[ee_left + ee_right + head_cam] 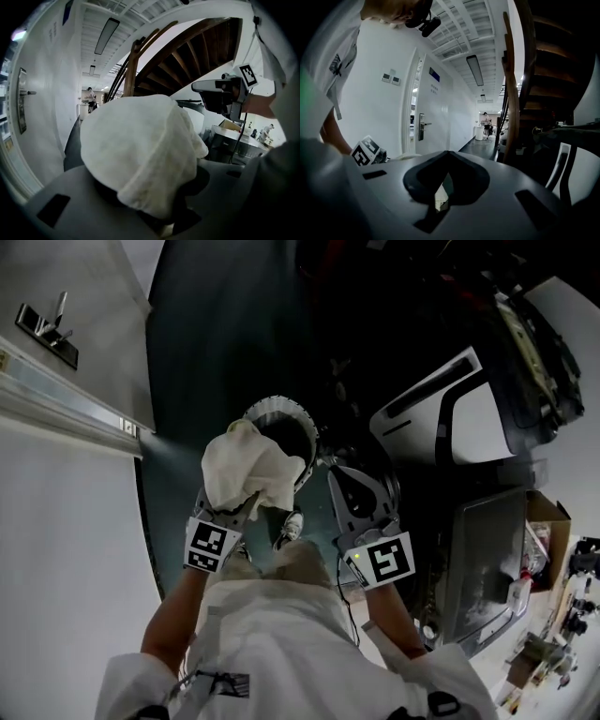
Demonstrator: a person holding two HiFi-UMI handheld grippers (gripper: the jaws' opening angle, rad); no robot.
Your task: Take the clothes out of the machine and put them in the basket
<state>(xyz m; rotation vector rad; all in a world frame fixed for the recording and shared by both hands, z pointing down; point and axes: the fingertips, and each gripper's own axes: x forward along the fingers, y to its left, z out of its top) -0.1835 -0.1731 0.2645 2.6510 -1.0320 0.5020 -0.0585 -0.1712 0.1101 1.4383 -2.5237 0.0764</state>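
A crumpled white cloth (pixel 248 468) bulges out of my left gripper (pixel 240 506), which is shut on it. The left gripper view is filled by that cloth (pixel 140 150), which hides the jaw tips. The bundle hangs over the near rim of a round white ribbed basket (pixel 274 407) with a dark inside, standing on the dark floor. My right gripper (pixel 336 476) floats just right of the basket, its jaws together and nothing in them; the right gripper view shows the tips (pixel 449 154) meeting.
A white wall with a door and its handle (pixel 45 326) runs along the left. A white and black appliance (pixel 450 418) and a grey boxy machine (pixel 487 559) stand to the right. A wooden staircase (pixel 520 93) rises ahead. My shoes (pixel 289 526) are below the basket.
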